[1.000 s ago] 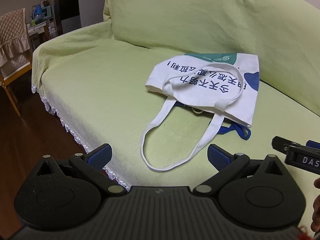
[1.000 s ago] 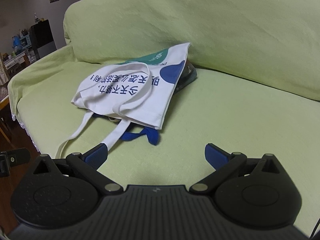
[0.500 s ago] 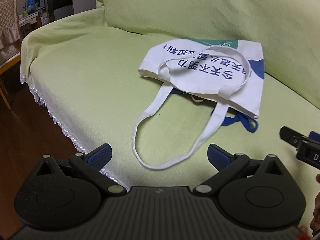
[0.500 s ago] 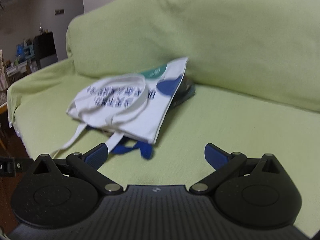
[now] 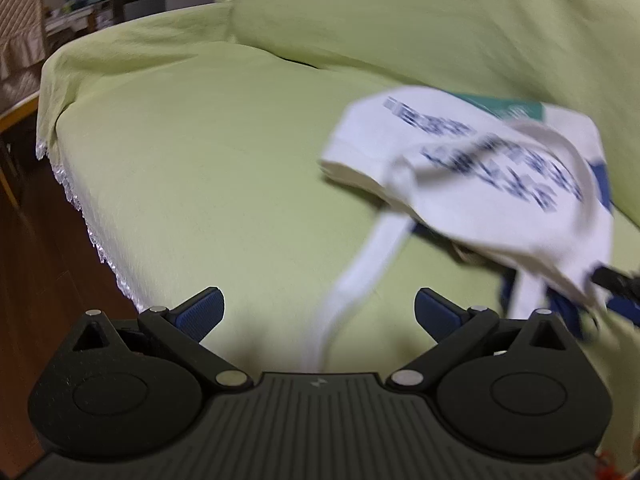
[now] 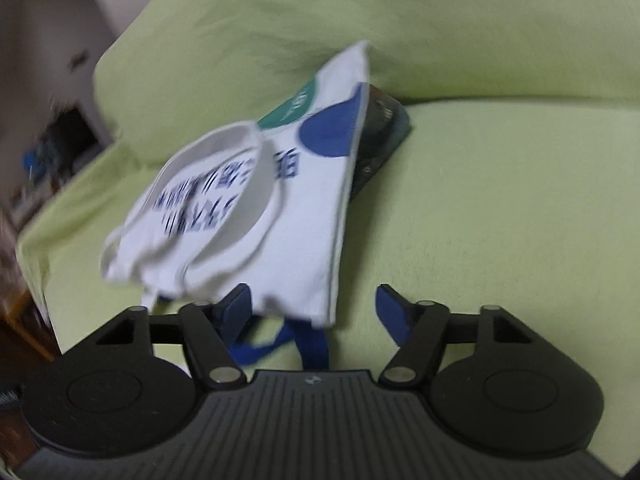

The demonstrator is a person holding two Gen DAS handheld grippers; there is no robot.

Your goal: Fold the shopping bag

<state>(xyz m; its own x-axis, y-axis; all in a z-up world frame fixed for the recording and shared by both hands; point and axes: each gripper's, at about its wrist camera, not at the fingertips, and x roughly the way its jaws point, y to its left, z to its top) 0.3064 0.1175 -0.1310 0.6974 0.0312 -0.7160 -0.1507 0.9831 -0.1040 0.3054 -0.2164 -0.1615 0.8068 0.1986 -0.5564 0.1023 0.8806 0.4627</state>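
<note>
A white shopping bag (image 5: 480, 184) with blue print and a green patch lies flat on the sofa seat, blurred by motion. One of its white handles (image 5: 352, 280) trails toward my left gripper (image 5: 320, 312), which is open, with the strap running between its fingers. In the right wrist view the bag (image 6: 280, 220) fills the middle. My right gripper (image 6: 314, 310) is open but narrowed, and the bag's near corner sits between its fingers. Blue straps (image 6: 312, 344) stick out from under that corner. The right gripper's tip (image 5: 616, 280) shows at the bag's near right edge.
The sofa (image 5: 200, 168) has a light green cover with a lace trim (image 5: 92, 232) along its front edge, and a wooden floor (image 5: 36, 280) below it. A dark flat object (image 6: 384, 136) lies under the bag's far corner. A chair and shelves stand far left.
Both grippers have moved in close to the bag. The right gripper's fingers have narrowed around the bag's near corner. The left view has swung left, so the bag sits at its right.
</note>
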